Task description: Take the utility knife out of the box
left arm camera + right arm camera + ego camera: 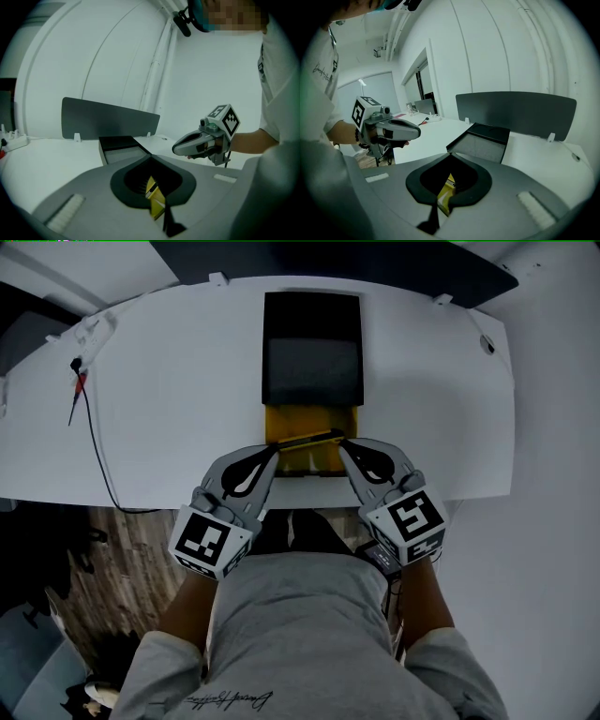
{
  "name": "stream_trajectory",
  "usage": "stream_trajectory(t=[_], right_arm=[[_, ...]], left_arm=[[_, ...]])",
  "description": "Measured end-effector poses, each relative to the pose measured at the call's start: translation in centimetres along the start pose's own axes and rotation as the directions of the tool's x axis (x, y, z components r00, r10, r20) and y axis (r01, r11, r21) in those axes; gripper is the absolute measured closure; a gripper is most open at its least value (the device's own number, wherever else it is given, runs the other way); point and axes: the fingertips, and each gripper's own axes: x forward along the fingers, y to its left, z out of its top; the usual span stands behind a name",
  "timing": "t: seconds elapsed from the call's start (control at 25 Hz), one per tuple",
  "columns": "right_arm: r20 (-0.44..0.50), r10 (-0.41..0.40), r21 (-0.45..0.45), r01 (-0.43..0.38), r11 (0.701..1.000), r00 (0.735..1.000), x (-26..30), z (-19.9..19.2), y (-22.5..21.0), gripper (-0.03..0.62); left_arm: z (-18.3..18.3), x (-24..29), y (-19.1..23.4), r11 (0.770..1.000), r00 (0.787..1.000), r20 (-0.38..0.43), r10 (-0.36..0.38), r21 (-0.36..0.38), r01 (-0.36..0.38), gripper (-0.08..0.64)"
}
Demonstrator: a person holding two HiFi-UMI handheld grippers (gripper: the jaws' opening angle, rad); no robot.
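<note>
Head view: the utility knife [309, 440] hangs slantwise between the two grippers. It sits just over the yellow tray [302, 420] at the near end of the open box [311, 334], close to the front edge of the desk [159, 381].
Left gripper [275, 452]: jaws together, clamped on the knife's left end. Its own view shows the yellow-and-black body [153, 197] caught in the jaws' cut-out.
Right gripper [343, 442]: jaws together on the other end, with the yellow body [446, 191] showing in its cut-out too.
Step in hand: to my eye the knife is lifted off its seat but not yet clear of the box.
Doing it well: move both hands as one, at the same pace and height, so the knife neither twists nor slips. Clear the tray's rim first, then carry the knife to bare desk beside the box. Let go only once it rests flat.
Risk: each end is held by a narrow pinch, and smooth hard plastic may slide out.
Knife: a slim, rigid bar, yellow with a black strip.
Box: black, matte and square-cornered, with a grey lining that looks like foam.
Tray: flat and yellow, possibly card.
Desk: smooth white top with rounded corners.
Grippers: grey moulded shells, each carrying a cube with black-and-white markers.
</note>
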Motion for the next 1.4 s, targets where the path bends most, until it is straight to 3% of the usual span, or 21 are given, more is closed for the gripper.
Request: stream_trajectory(t=[0.48, 0.84, 1.12, 1.4], right_arm=[[-0.074, 0.008, -0.023, -0.01, 1.0, 0.997, 2.1, -2.1, -0.8, 0.577], [-0.155, 0.027, -0.097, -0.042, 0.994, 0.988, 4.2, -3.5, -0.9, 0.577], [-0.239, 0.042, -0.174, -0.086, 0.981, 0.97, 5.7, -5.2, -0.7, 0.577], [-0.337, 0.028, -0.285, -0.131, 0.95, 0.941, 7.3, -7.0, -0.5, 0.575]], left_arm=[[-2.3, 0.6, 0.8, 1.0, 1.0, -0.03, 0.005, -0.025, -0.006, 0.558], [-3.6, 1.3, 1.7, 0.999, 0.999, -0.048, 0.014, -0.035, -0.016, 0.558], [-4.6, 1.6, 2.4, 0.999, 0.998, -0.056, 0.021, -0.047, -0.024, 0.558], [-5.4, 1.5, 3.0, 0.997, 0.998, -0.055, 0.032, -0.065, -0.036, 0.558]])
